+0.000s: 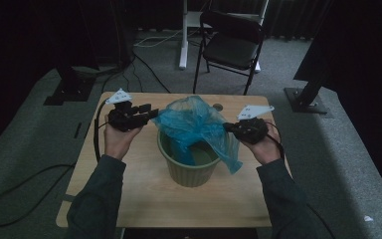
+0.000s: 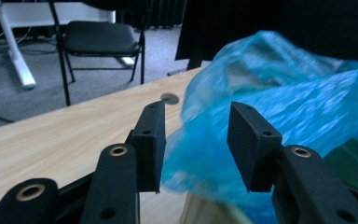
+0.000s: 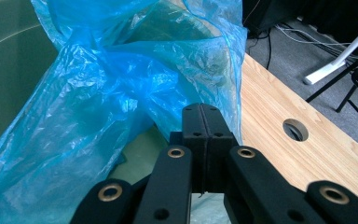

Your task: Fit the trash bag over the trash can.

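Lining of the bin is partly done. The ribbed pale-green plastic waste bin [image 1: 189, 167] stands near the middle of the light wooden tabletop [image 1: 144, 199], and the thin crinkled blue plastic bag [image 1: 194, 124] sits in its mouth, bunched up and billowing above the rim rather than spread over it. One flap of the bag hangs outside the bin on the right; the near rim is bare green. Right claw [image 1: 227, 127]: jaws pressed together at the bag's right edge; in the right gripper view the film lies against the pads, so I judge it pinches the bag, though the caught film itself is hidden. Left claw [image 1: 151, 112]: jaws spread, bag just beyond and between them in the left gripper view, pads not pressing on it. Left to do, by my reading: open the bag out, fold its edge down around the whole rim. No brand, label or legible writing on bag, bin or tabletop.
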Motion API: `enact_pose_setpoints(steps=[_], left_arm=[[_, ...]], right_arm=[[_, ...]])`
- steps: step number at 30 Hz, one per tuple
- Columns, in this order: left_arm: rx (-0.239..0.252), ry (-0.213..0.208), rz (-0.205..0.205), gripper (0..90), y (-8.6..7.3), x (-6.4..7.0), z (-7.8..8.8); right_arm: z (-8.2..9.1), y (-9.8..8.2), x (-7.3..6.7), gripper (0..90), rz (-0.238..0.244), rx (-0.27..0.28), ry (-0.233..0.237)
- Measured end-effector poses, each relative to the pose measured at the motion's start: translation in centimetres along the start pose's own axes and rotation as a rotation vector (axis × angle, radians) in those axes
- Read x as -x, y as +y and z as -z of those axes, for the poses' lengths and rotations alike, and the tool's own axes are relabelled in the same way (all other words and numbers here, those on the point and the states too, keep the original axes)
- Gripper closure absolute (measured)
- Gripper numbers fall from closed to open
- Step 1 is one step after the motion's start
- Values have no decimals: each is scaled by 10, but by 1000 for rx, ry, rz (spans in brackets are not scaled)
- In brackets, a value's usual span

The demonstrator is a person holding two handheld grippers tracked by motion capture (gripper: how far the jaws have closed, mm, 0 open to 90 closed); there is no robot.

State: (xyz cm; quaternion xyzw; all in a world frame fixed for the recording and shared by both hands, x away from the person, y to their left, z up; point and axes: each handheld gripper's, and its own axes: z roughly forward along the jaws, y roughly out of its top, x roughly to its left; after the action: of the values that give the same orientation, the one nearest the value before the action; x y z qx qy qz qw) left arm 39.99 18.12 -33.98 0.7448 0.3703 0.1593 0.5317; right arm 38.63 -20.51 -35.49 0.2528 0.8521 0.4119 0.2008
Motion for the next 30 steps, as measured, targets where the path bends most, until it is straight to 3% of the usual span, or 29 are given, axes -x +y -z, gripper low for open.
enact_pose_setpoints(steps=[5, 8, 11, 13, 18, 30], left_arm=[[-3, -23, -17, 529, 12, 8, -13], [-19, -11, -37, 518, 18, 12, -23], [-60, 15, -57, 532, 24, 13, -40], [-87, 55, -61, 607, 26, 13, -50], [-117, 79, -18, 874, 24, 2, -63], [-152, 106, 116, 896, 11, -29, -67]], right_arm=[[-1, 0, -1, 898, 6, 1, 4], [-1, 0, -2, 898, 5, 2, 6], [-2, 0, -2, 898, 8, 4, 9], [-2, 0, -2, 897, 12, 5, 11], [0, -1, -2, 897, 16, 3, 15], [3, -6, 4, 900, 3, -3, -1]])
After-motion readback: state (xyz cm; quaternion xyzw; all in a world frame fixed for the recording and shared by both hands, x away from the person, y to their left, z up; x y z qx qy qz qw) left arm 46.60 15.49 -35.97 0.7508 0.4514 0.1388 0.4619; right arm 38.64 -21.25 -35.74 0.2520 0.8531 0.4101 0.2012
